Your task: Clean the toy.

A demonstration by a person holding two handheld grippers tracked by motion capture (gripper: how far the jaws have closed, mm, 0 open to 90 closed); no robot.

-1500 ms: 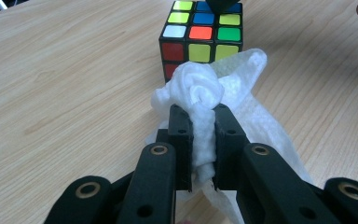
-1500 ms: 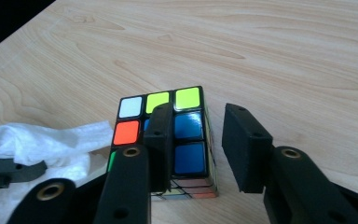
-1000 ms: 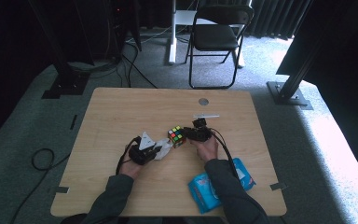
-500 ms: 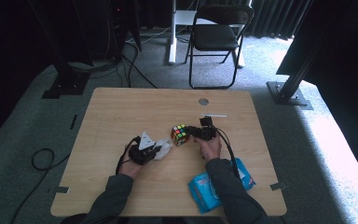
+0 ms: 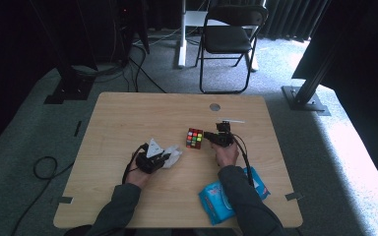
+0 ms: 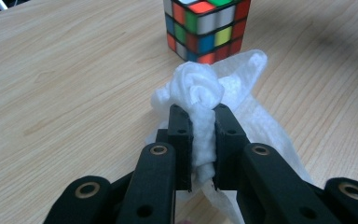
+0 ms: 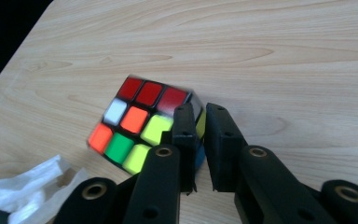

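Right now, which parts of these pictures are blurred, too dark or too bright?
In the right gripper view the Rubik's cube is smeared by motion blur, while the wood grain stays sharp. In the left gripper view the white wipe is crisp and the cube behind it slightly soft. In the high view the surroundings beyond the table are nearly black, and daylight washes out the floor at right.

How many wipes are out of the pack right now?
1: a white wipe, bunched in the left claw, lying just short of the cube. Others may be inside the blue pack.
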